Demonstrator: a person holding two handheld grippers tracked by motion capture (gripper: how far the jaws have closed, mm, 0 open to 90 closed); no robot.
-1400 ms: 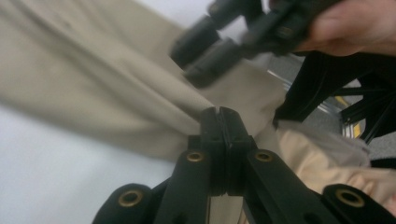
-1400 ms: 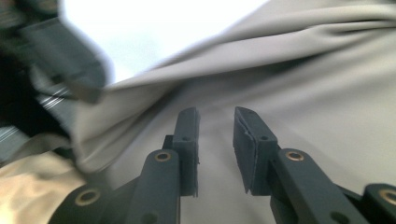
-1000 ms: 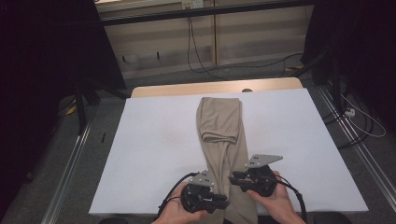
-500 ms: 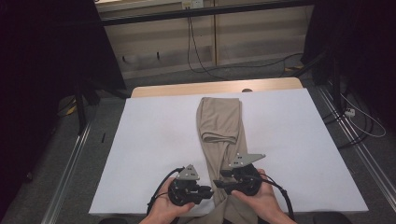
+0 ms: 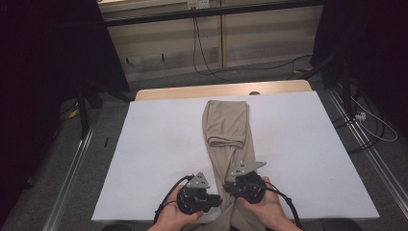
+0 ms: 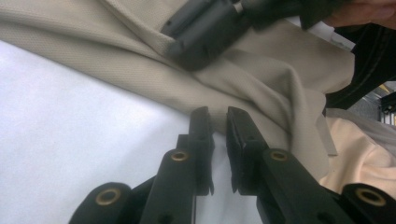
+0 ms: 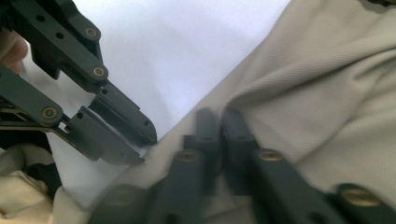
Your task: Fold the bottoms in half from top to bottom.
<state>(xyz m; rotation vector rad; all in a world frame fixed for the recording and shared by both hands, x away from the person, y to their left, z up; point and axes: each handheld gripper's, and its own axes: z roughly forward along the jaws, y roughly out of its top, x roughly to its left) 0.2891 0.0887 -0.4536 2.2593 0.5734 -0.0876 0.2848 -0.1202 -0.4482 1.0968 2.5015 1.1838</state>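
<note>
Place: a lab or recording studio rather than a home.
Table (image 5: 159, 144): covered with a plain white sheet, a strip of bare wood showing at its far edge.
Surroundings: black curtains (image 5: 43, 53) hang dark at both sides, closing the table in.
Floor (image 5: 53, 178): grey carpet, with metal rails (image 5: 72, 173) running along each side of the table.
Back wall: light wooden panels (image 5: 250, 41) behind a black bar.
Cabling: loose black cables (image 5: 202, 48) hang down the panels and trail on the floor; a white cable (image 5: 373, 127) lies at the right.
</note>
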